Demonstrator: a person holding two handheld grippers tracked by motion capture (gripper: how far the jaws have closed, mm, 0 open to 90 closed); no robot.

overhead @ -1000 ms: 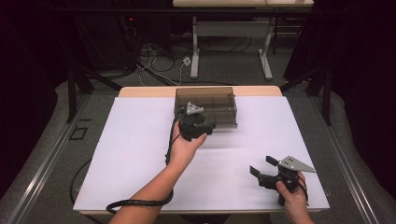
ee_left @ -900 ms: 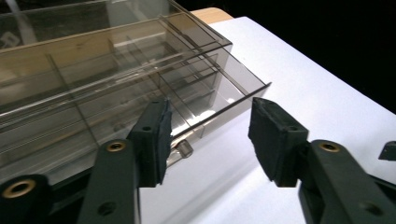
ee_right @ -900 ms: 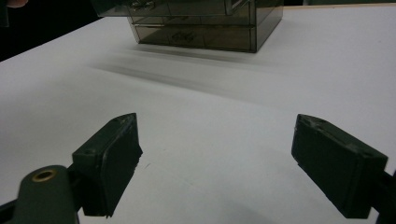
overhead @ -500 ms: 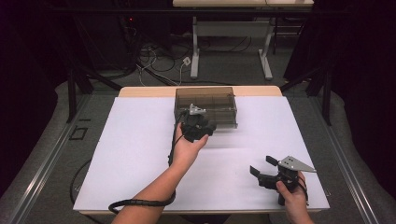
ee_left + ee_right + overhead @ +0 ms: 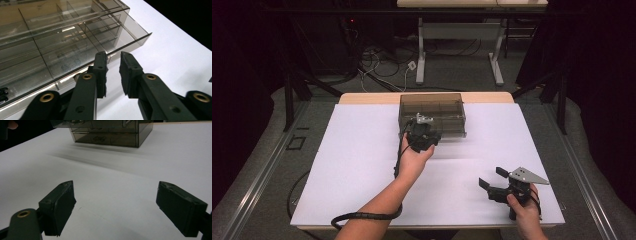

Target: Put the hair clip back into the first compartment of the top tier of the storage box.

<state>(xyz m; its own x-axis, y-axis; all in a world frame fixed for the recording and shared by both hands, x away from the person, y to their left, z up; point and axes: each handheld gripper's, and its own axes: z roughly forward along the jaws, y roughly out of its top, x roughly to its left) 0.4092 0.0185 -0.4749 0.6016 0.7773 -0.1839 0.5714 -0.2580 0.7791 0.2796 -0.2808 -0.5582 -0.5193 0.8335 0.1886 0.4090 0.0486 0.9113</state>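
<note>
A white tabletop [image 5: 362,165] seen from above, with two hand-held claws and one smoky transparent drawer box [image 5: 439,107] at its far middle edge.

At left, the person's left forearm reaches forward from the bottom edge, hand wrapped around the left claw [image 5: 424,131], which points away at the front of the drawer box. In the left gripper view, one drawer [image 5: 75,47] is slid partly out, divided into several compartments. The left claw [image 5: 113,68] sits just beside the drawer's front edge; its jaws have just been closing and now stand with a narrow gap between them, nothing between the pads, one tip touching or nearly touching the drawer's rim.

At right, well apart from the box, the right hand [image 5: 524,207] rests near the near edge of the tabletop, holding the right claw [image 5: 493,177] level, pointing left and away. Its jaws are spread wide and hold nothing, with bare tabletop between them.
</note>
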